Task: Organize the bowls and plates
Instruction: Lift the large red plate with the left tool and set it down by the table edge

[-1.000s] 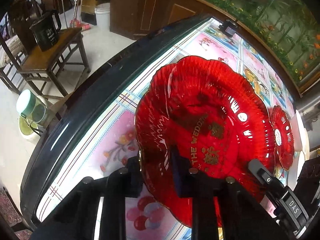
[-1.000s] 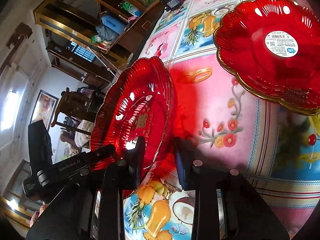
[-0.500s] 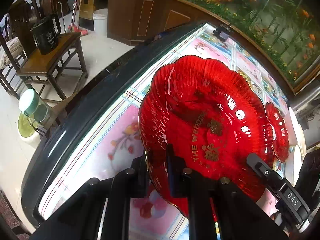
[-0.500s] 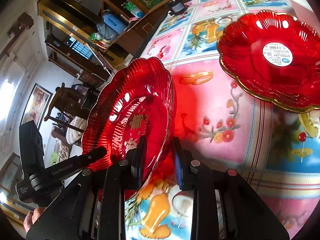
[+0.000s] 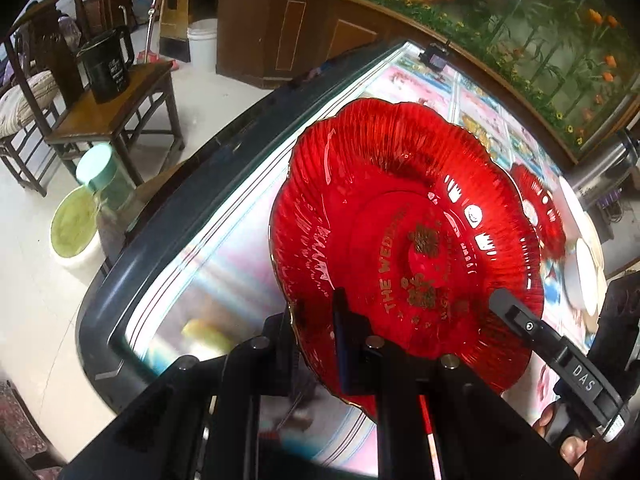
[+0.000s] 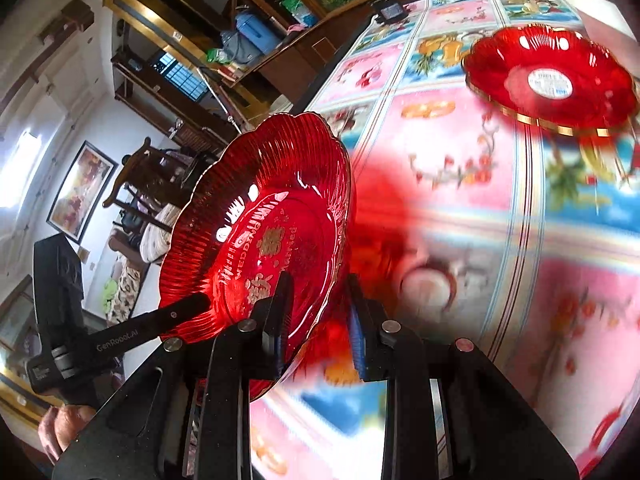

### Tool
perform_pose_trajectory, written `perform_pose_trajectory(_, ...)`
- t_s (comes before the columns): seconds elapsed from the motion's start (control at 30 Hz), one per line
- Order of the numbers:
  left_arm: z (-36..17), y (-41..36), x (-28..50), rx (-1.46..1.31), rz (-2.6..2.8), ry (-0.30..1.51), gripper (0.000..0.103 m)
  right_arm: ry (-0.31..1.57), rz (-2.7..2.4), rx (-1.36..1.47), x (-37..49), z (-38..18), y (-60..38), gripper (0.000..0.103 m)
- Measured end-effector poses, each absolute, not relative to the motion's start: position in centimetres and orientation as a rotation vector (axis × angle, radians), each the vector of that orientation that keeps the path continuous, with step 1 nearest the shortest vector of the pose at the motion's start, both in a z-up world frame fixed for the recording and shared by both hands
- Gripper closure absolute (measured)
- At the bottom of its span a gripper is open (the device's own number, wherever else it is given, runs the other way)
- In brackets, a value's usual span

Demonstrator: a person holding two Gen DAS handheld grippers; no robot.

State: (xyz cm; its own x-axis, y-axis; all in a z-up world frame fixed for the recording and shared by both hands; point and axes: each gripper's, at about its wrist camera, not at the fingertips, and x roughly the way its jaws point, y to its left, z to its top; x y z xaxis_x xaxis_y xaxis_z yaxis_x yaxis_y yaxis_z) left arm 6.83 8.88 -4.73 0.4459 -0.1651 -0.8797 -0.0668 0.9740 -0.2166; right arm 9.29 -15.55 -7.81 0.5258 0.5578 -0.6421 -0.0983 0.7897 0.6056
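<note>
A large red scalloped plate [image 5: 404,240] with gold lettering is held tilted above the table. My left gripper [image 5: 316,336] is shut on its near rim. My right gripper [image 6: 320,316] is shut on the opposite rim of the same plate [image 6: 260,232]; its finger shows in the left wrist view [image 5: 520,320]. A second red plate [image 6: 552,80] with a white label lies flat on the table farther off; it also shows in the left wrist view [image 5: 538,208].
The table [image 6: 460,160] has a colourful patterned cloth and a dark rim [image 5: 160,216]. White dishes [image 5: 584,276] lie at the far right. A wooden chair with a black jug [image 5: 108,68] and a floor bowl [image 5: 76,228] stand left of the table.
Both grippers have lifted the big red plate higher and pulled it back from the second plate. The table looks blurred with motion.
</note>
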Motion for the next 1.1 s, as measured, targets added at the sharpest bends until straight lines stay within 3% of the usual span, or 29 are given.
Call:
perform_pose_trajectory(0.37, -6.5, 10.2, 6.1, -0.274, -0.053, 1.135, 0.09, 0.978, 0.44, 0.5, 9.4, -9.4, -13.8, 0.077)
perform_pose_trajectory(0.43, -6.6, 10.4, 5.9, -0.276, -0.049, 1.134, 0.089, 0.989, 0.453, 0.526, 9.7, -9.7, -14.0, 0.073)
perform_pose_trajectory(0.53, -6.8, 10.5, 5.6, -0.288, -0.053, 1.15, 0.081, 0.999, 0.454, 0.525, 9.9, -9.5, -13.8, 0.067)
perform_pose_trajectory(0.63, -6.3, 11.2, 4.5, -0.274, -0.036, 1.148, 0.057, 0.995, 0.451, 0.513, 9.5, -9.3, -14.0, 0.056)
perform_pose_trajectory(0.7, -5.8, 11.7, 3.5, -0.266, -0.025, 1.133, 0.041, 0.988, 0.462, 0.522, 9.2, -9.0, -14.3, 0.056)
perform_pose_trajectory(0.8, -4.6, 12.8, 1.6, -0.265, -0.027, 1.095, 0.036, 0.971, 0.49, 0.545, 8.7, -8.8, -15.3, 0.056)
perform_pose_trajectory(1.0, -2.3, 13.9, -1.0, -0.232, -0.001, 1.043, 0.036, 0.836, 0.501, 0.622, 6.7, -7.2, -19.9, 0.055)
perform_pose_trajectory(1.1, -0.7, 13.8, -1.2, -0.221, 0.012, 1.004, 0.036, 0.775, 0.405, 0.647, 5.9, -6.7, -23.6, 0.046)
